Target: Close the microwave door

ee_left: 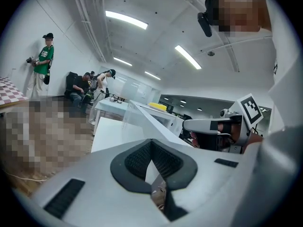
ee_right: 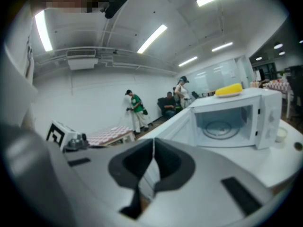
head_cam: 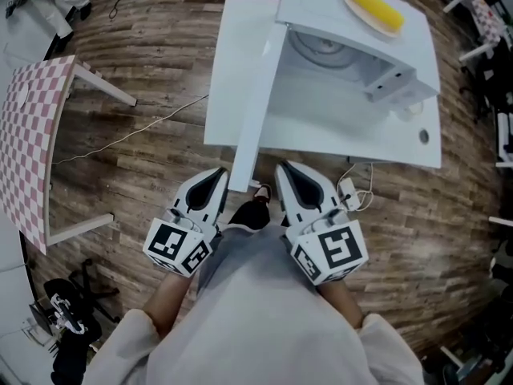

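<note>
- Head view: left gripper (head_cam: 215,179) and right gripper (head_cam: 288,173) low at the near edge of the white table (head_cam: 353,139), either side of the microwave door (head_cam: 255,127), swung wide open from the microwave (head_cam: 377,62).
- Left gripper view: jaws pressed together, nothing between; open door just ahead.
- Right gripper view: jaws shut tip to tip, empty; open cavity ahead to the right, yellow item (ee_right: 229,90) on top.
</note>
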### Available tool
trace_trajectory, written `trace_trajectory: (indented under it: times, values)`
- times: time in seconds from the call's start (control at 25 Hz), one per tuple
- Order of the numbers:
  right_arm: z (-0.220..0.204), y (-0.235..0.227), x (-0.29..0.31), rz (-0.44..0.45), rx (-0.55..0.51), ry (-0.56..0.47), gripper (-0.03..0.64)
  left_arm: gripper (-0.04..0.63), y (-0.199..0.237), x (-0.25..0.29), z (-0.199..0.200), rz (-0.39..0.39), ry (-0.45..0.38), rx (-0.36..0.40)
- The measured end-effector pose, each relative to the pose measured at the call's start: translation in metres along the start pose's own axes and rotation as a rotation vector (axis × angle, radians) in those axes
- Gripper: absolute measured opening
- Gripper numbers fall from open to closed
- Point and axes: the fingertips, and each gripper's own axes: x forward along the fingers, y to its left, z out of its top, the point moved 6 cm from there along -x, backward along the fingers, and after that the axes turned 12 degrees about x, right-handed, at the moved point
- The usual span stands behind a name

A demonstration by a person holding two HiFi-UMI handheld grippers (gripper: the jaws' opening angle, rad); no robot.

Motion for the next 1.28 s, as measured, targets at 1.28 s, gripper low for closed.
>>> trace_trajectory:
  times: [1.28]
  values:
    - [0.010,-0.043,-0.042,-0.146,0.061,-0.046,0.025,0.018,-0.060,0.063,0.011,-0.300,0.039,0.010]
